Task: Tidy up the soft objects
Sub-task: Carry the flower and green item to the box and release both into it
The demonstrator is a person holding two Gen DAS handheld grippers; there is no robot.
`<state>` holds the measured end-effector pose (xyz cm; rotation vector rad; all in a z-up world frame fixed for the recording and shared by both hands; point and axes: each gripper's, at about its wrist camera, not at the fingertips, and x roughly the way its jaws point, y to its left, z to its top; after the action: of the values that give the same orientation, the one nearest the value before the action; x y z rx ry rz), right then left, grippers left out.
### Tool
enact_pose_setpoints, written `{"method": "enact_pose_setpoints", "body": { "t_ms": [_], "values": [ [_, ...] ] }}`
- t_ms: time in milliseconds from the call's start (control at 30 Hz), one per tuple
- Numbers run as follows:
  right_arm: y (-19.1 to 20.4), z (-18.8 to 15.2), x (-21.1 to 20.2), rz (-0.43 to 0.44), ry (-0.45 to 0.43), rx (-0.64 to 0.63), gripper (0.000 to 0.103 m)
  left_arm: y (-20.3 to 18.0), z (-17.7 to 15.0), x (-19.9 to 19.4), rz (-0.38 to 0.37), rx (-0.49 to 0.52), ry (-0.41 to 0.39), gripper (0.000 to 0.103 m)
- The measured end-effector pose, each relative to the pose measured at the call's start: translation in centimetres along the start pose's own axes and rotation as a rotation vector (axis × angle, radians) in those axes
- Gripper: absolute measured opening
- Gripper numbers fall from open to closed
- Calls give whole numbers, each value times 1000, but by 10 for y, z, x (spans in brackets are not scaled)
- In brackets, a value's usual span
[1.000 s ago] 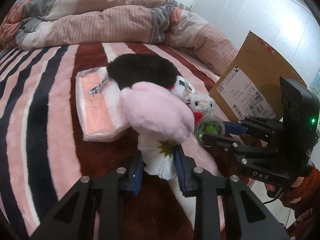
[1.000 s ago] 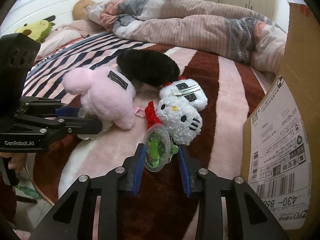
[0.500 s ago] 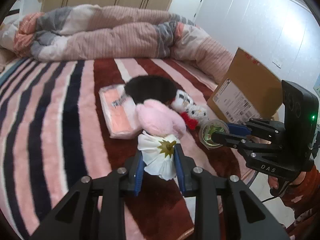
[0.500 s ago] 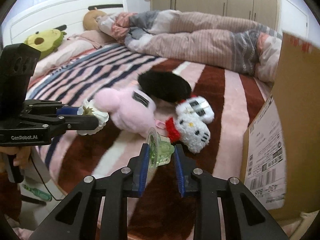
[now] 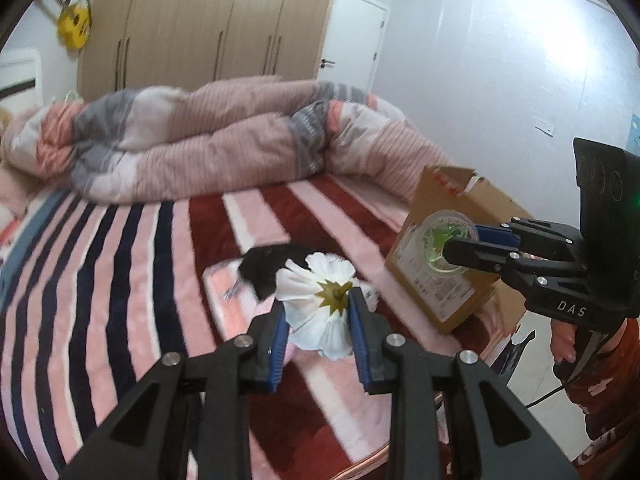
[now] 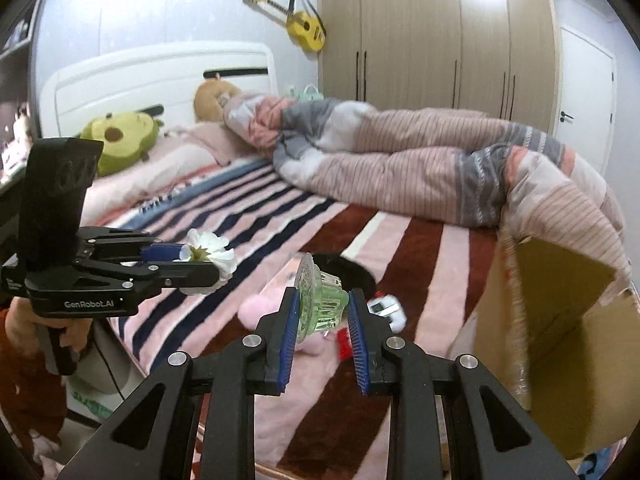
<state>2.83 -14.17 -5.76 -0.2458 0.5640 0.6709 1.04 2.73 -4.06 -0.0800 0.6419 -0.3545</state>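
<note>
My left gripper [image 5: 318,308] is shut on a white fabric flower [image 5: 320,312] and holds it high above the bed; it also shows in the right wrist view [image 6: 208,254]. My right gripper [image 6: 322,312] is shut on a clear green plastic cup [image 6: 324,304], raised beside the open cardboard box [image 6: 560,320]; the cup also shows in the left wrist view [image 5: 444,240]. On the striped blanket below lie a black plush [image 5: 268,266], a pink plush [image 6: 260,308], a pink packet [image 5: 228,292] and a white kitty plush [image 6: 386,308], partly hidden by the held things.
A rumpled pink and grey duvet [image 6: 400,168] lies across the back of the bed. A green plush [image 6: 120,136] and pillows sit by the headboard. The box [image 5: 448,264] stands at the bed's right edge. Wardrobes [image 5: 208,24] line the wall.
Both grippers have risen well above the bed with the flower and the cup in them. The plush toys now look smaller and lower. The right gripper has come level with the box opening.
</note>
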Motion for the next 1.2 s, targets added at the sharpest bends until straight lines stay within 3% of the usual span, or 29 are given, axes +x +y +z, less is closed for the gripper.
{"method": "enact_pose_setpoints", "body": {
  "t_ms": [200, 500, 733, 1033, 1100, 1200],
  "values": [
    [-31, 6, -39, -18, -73, 41, 20, -49, 33, 9, -39, 76, -23, 25],
    [-109, -8, -91, -122, -128, 126, 19, -128, 77, 61, -137, 148, -12, 25],
    [-161, -32, -98, -160, -74, 170, 19, -176, 96, 97, -195, 208, 29, 25],
    [-178, -50, -76, -147, 41, 131, 21, -192, 97, 128, -178, 236, 89, 28],
    [-180, -52, -74, -148, 54, 126, 23, -189, 97, 132, -177, 229, 91, 36],
    [-184, -53, -71, -133, 63, 136, 35, -188, 97, 133, -180, 224, 83, 49]
  ]
}}
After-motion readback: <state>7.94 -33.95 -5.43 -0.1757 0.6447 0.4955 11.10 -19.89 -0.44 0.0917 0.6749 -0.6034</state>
